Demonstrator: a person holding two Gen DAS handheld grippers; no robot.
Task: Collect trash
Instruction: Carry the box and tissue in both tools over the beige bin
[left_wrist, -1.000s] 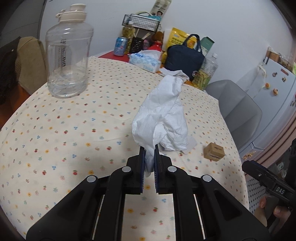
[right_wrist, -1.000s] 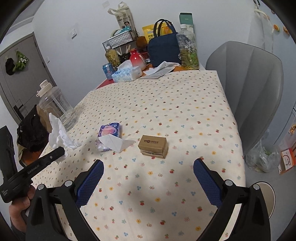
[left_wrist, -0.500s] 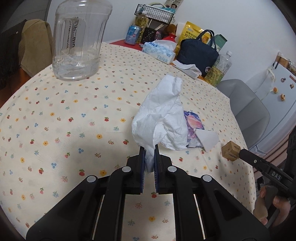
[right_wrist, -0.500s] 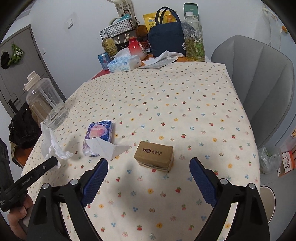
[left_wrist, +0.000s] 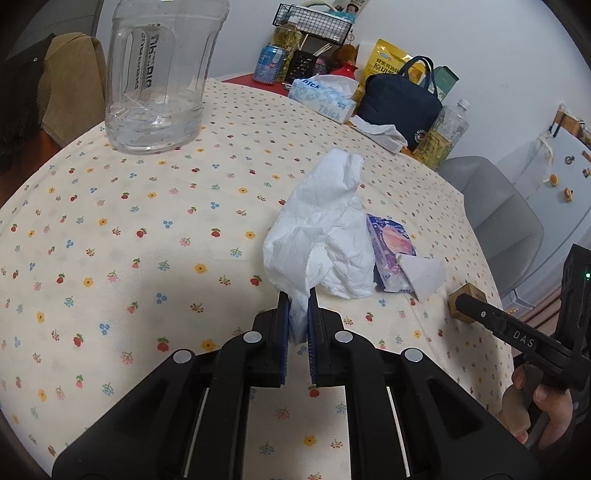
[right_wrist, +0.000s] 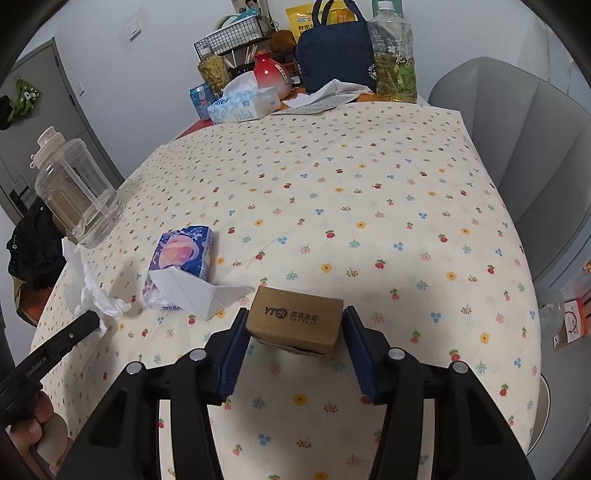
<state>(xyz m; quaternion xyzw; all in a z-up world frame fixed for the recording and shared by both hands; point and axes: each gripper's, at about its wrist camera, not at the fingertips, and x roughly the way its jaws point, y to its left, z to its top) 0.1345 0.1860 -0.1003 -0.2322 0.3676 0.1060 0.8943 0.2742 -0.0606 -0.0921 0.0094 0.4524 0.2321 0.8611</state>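
Note:
My left gripper (left_wrist: 297, 312) is shut on a crumpled white tissue (left_wrist: 325, 236) and holds it above the flowered tablecloth (left_wrist: 147, 229); the tissue also shows in the right wrist view (right_wrist: 88, 284). My right gripper (right_wrist: 295, 328) is open with its jaws on either side of a small brown cardboard box (right_wrist: 295, 319), a small gap on each side. The box also shows in the left wrist view (left_wrist: 466, 304). A purple tissue packet (right_wrist: 181, 262) with a white sheet sticking out lies left of the box, also in the left wrist view (left_wrist: 391, 254).
A large clear water jug (left_wrist: 159, 74) stands at the table's left. At the far end are a blue tissue box (right_wrist: 243, 105), a navy bag (right_wrist: 332, 55), a green bottle (right_wrist: 393, 55), a can and a wire basket. A grey chair (right_wrist: 524, 155) stands on the right.
My right gripper has moved down and forward so its open jaws now flank the cardboard box, and they have narrowed. My left gripper with the tissue has moved forward over the table.

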